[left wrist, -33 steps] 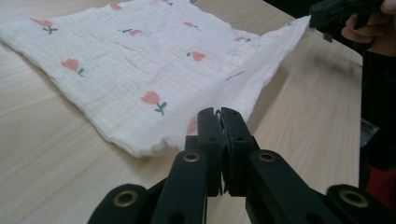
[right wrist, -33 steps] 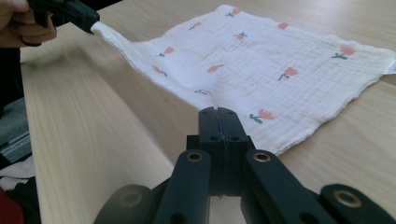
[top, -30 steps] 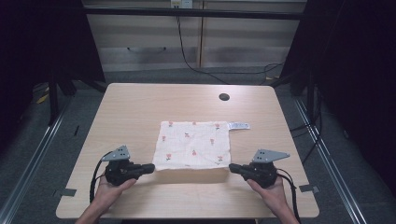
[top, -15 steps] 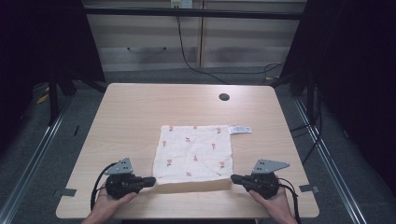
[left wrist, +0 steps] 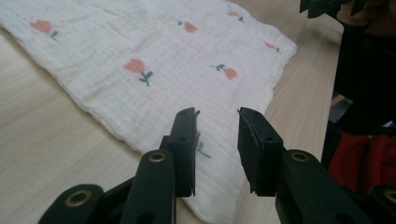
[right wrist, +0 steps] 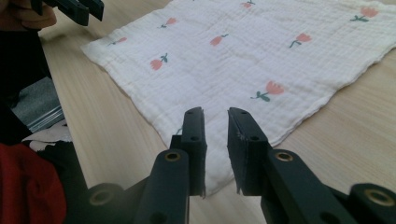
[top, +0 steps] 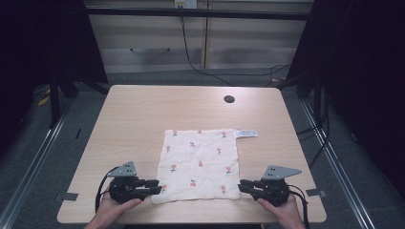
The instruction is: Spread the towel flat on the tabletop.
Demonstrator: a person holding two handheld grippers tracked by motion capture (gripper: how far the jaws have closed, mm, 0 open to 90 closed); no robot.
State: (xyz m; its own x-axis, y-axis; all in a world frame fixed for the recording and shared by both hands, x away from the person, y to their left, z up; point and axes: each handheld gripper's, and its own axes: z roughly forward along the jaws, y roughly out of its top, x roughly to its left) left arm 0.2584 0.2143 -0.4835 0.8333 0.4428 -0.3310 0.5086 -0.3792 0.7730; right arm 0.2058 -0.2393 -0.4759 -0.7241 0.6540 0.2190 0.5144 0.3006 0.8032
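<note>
My left hand-held gripper (top: 156, 182) and right hand-held gripper (top: 242, 183), both parted, flank the flat flower-print cloth (top: 199, 163), whose tag (top: 246, 133) points far-right.

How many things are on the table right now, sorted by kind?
White muslin cloth with red tulip print: 1, lying flat, with a small white label at its far right corner
Black two-jaw grippers: 2, left gripper and right gripper, each at a near corner of the cloth, jaws apart
Total: 3
</note>
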